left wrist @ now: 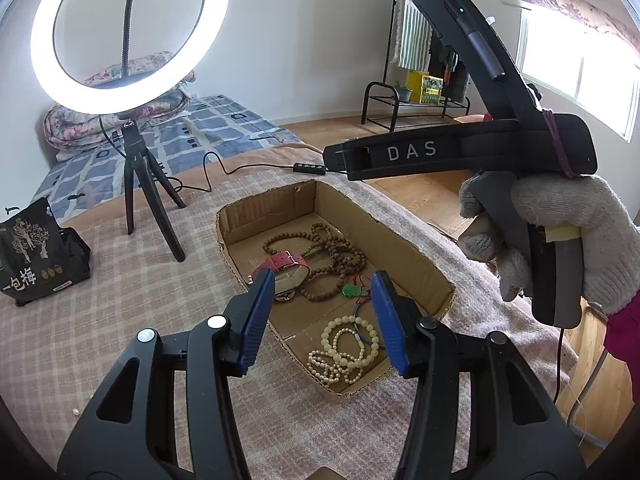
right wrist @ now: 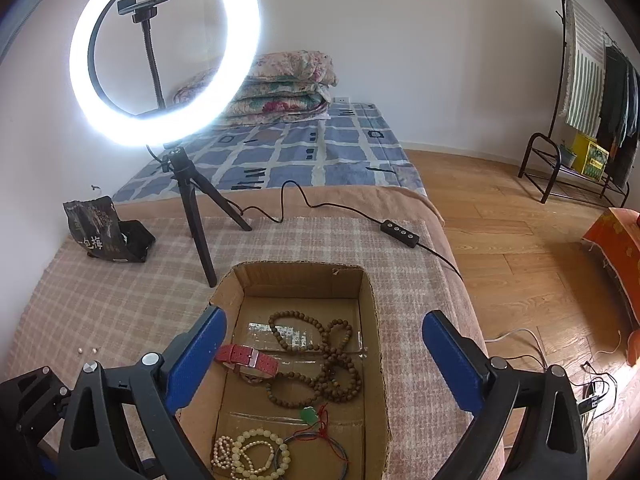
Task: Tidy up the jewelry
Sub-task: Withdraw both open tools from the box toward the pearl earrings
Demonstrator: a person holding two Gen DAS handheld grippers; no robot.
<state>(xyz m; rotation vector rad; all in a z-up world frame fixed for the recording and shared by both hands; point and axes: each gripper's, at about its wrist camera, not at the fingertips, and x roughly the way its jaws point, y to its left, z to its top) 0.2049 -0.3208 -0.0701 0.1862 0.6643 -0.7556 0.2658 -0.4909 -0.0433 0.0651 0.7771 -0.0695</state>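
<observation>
A shallow cardboard box [left wrist: 280,210] [right wrist: 304,280] lies on a checked cloth. In it are brown wooden bead strings [left wrist: 344,256] [right wrist: 332,360], a red-strapped watch [left wrist: 286,260] [right wrist: 248,358], a green pendant on red cord [left wrist: 351,290] [right wrist: 309,415] and pale bead bracelets [left wrist: 348,344] [right wrist: 256,452]. My left gripper [left wrist: 323,284] hovers open over the box, nothing between its blue pads. My right gripper [right wrist: 324,320] stands wide open above the box, also empty. A gloved hand [left wrist: 568,240] holds the right gripper's handle at the right of the left wrist view.
A lit ring light on a black tripod [right wrist: 192,216] stands behind the box, its cable and controller [right wrist: 400,234] trailing right. A black snack bag [right wrist: 104,230] lies at the back left. Two tiny pearls [right wrist: 88,349] rest on the cloth. The surface drops to wood floor [right wrist: 520,260] on the right.
</observation>
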